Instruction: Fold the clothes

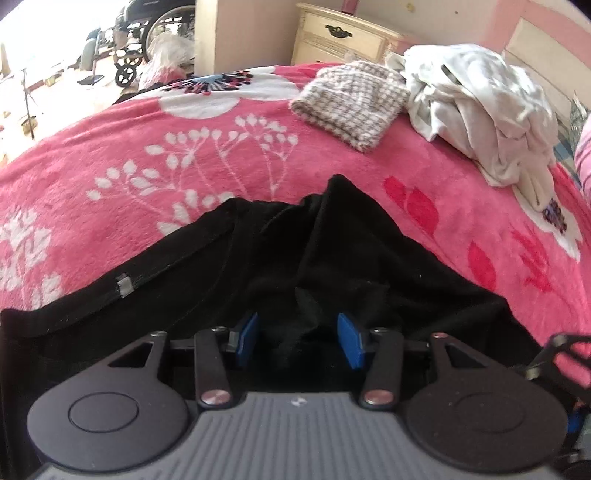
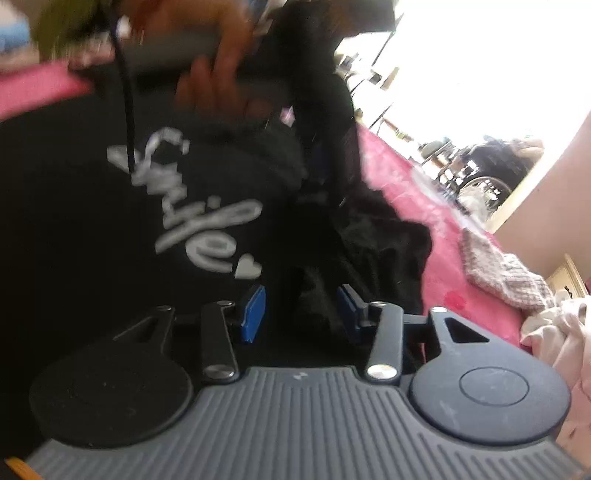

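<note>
A black shirt (image 1: pixel 280 254) lies spread on the pink flowered blanket (image 1: pixel 110 147). In the right wrist view the shirt (image 2: pixel 92 240) shows white "Smile" lettering (image 2: pixel 195 206). My left gripper (image 1: pixel 298 338) is low over the shirt's near part, blue pads apart with black cloth bunched between them. My right gripper (image 2: pixel 301 308) is also open, with a fold of black cloth between its pads. The other gripper and a hand (image 2: pixel 221 74) show blurred at the top of the right wrist view.
A folded checked garment (image 1: pixel 351 103) and a heap of white clothes (image 1: pixel 480 107) lie at the blanket's far right. A cream nightstand (image 1: pixel 343 37) stands behind the bed. A wheelchair (image 1: pixel 147 33) stands on the floor at far left.
</note>
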A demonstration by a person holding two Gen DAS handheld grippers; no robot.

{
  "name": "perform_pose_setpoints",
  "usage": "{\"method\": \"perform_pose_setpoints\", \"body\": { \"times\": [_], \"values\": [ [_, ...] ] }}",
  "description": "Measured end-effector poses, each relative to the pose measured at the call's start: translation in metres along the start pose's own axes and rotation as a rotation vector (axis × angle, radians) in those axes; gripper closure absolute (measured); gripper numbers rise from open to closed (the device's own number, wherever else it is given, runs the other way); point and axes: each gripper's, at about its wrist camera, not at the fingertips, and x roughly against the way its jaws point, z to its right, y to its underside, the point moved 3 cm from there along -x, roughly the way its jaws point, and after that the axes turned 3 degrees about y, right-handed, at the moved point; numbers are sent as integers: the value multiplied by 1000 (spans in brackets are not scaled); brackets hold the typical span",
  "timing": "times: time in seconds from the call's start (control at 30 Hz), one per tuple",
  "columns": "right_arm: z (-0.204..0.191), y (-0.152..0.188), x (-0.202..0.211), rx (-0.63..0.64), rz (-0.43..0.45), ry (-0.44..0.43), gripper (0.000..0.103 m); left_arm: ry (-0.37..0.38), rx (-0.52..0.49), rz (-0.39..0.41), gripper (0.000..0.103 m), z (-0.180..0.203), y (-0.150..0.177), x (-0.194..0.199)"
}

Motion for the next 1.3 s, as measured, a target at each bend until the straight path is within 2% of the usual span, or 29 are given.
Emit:
{"method": "perform_pose_setpoints", "body": {
  "times": [0.03, 0.07, 0.2, 0.27, 0.4, 0.47, 0.53, 0.6, 0.67, 0.73, 0.83, 0.93, 1.1, 1.17, 1.23, 1.3],
  "values": [
    [2, 0, -1, -13, -6, -15, 91, -1, 15, 4, 54, -3, -1, 0],
    [5, -2, 0, -35, -15, -34, 97, -1, 32, 8, 54, -7, -2, 0],
    [20, -12, 21, -145, 4, -100, 98, 0, 80, 21, 54, -17, -4, 0],
    [29, -13, 30, -211, 18, -126, 98, -11, 65, 30, 54, -17, -5, 0],
    [30, 2, 13, -285, -51, -172, 94, -44, 16, 71, 53, -13, -8, 10],
    [34, 8, 10, -340, -75, -206, 87, -56, -12, 109, 53, -9, -10, 21],
    [54, 7, 21, -457, -14, -266, 73, -69, -62, 150, 53, -2, -9, 35],
    [81, 6, 30, -593, 70, -326, 67, -69, -122, 186, 53, 8, -7, 47],
    [112, 4, 27, -703, 103, -307, 67, -54, -177, 192, 53, 20, 0, 51],
    [141, 0, 12, -774, 101, -257, 67, -77, -239, 177, 53, 32, 6, 45],
    [163, -8, -24, -746, 53, -161, 67, -121, -291, 139, 53, 42, 16, 31],
    [170, -12, -54, -704, 12, -113, 68, -146, -303, 127, 53, 44, 24, 23],
    [162, -15, -71, -618, -9, -110, 68, -160, -312, 128, 54, 44, 28, 18],
    [160, -16, -82, -582, -22, -107, 74, -167, -324, 128, 54, 46, 28, 15],
    [161, -13, -92, -582, -34, -110, 97, -174, -338, 129, 54, 49, 28, 12],
    [166, -7, -90, -632, -21, -109, 101, -185, -351, 135, 54, 52, 27, 9]
  ]
}}
